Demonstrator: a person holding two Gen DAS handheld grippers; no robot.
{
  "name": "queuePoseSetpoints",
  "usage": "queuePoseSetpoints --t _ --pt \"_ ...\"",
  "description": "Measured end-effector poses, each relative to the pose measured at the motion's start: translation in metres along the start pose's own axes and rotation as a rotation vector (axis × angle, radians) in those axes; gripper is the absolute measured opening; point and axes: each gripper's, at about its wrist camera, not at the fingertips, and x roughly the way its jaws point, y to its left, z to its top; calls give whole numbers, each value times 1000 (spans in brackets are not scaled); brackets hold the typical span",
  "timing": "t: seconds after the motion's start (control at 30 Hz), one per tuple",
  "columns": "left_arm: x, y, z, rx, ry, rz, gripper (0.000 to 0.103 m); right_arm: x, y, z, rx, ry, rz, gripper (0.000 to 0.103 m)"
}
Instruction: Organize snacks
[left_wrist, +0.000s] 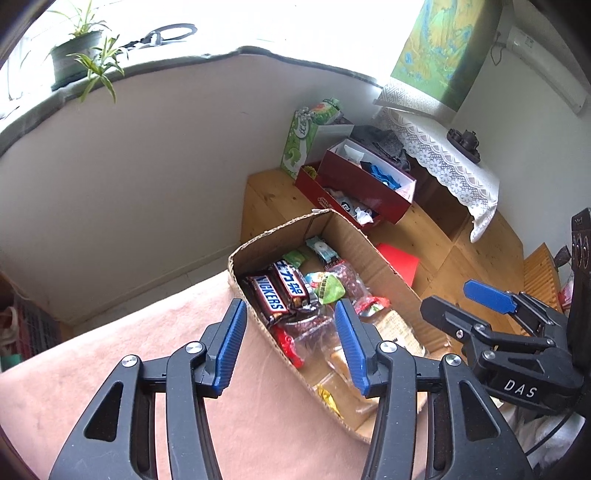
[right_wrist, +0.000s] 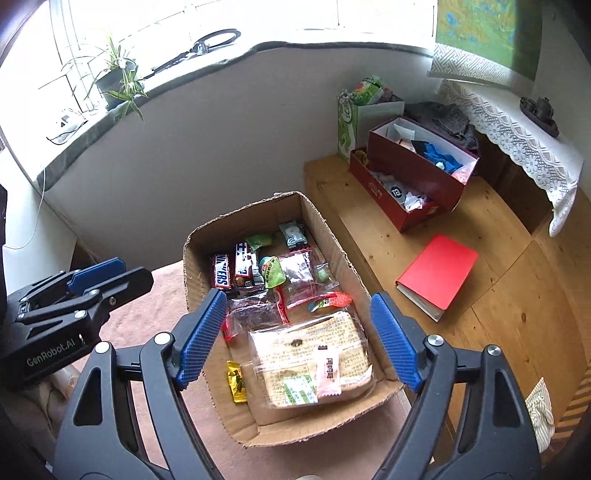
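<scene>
The cardboard box (right_wrist: 258, 221) is sitting on a pink, fuzzy cloth-covered surface (left_wrist: 129, 350), and it is already looking well filled, so the sorting is appearing far along. Inside, two Snickers bars (right_wrist: 221, 271) are lying side by side at the far left, glossy brown wrappers catching the light. A green triangular packet (right_wrist: 272, 271) is resting beside them, with clear crinkly bags (right_wrist: 299, 271) of dark snacks next to it. Nearest the camera, a large flat cracker pack (right_wrist: 310, 363) in transparent film is filling the near end of the box, with a small pink sachet (right_wrist: 328, 371) lying on top and a gold-wrapped sweet (right_wrist: 236, 382) tucked at its left.

No snack is showing loose outside the box in either view, so I am judging that little is left, perhaps only tidying.

The left tongs (left_wrist: 291, 345) are hovering over the box's left wall, jaws standing moderately apart and gripping nothing. The right tongs (right_wrist: 297, 338) are hanging above the cracker pack with ribbed blue pads spread wide, also empty.

The box walls are looking rough and torn along the corrugated rim. Beyond it, a red book (right_wrist: 439, 273) is lying on a smooth wooden bench (right_wrist: 498, 314)
</scene>
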Motion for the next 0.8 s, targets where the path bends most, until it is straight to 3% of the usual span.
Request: queuePoseSetpoints --t 0.27,0.4,0.8 --pt "-35 -3 -18 7 -34 -6 49 -39 13 -11 7 -45 -60 83" --pt "-50 -4 -27 -9 -44 -4 59 -54 18 -17 18 -61 -59 89" --pt "-81 -12 -34 7 -63 38 64 -81 26 -24 30 -105 -58 91"
